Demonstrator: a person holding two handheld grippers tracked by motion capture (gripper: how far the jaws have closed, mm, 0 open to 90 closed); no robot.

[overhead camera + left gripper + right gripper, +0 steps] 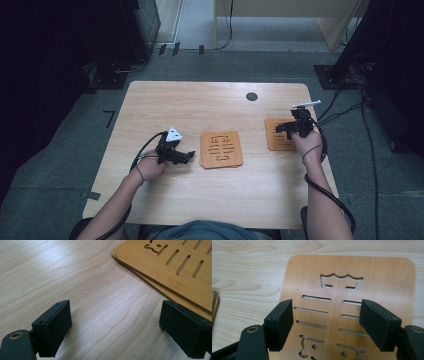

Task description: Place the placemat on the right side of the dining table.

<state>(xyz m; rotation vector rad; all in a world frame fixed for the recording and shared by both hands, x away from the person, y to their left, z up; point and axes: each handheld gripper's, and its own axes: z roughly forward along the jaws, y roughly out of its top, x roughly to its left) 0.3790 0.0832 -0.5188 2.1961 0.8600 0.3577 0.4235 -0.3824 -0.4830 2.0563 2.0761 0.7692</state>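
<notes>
Step in hand: seemingly moving slotted boards from the middle stack (221, 149) to the table's right side; single board (278, 134) lying flat there, apparently just set down.
Right gripper (288, 127): hovering over the single board (347, 302), jaws wide apart, nothing between them, pads clear of the wood.
Left gripper (186, 156): resting low on the table (200, 107) just left of the stack (175, 272), jaws wide, empty.
Stack: two boards visible, one on the other, edges slightly offset, near corner close to the left gripper's far jaw.
Next move: probably a return to the stack; needs a jaw slipped under the top board's edge, hard with boards lying flat.
Edges: single board near the table's right edge, little margin there.
Open room: bare wood between stack and single board, and along the near side.
</notes>
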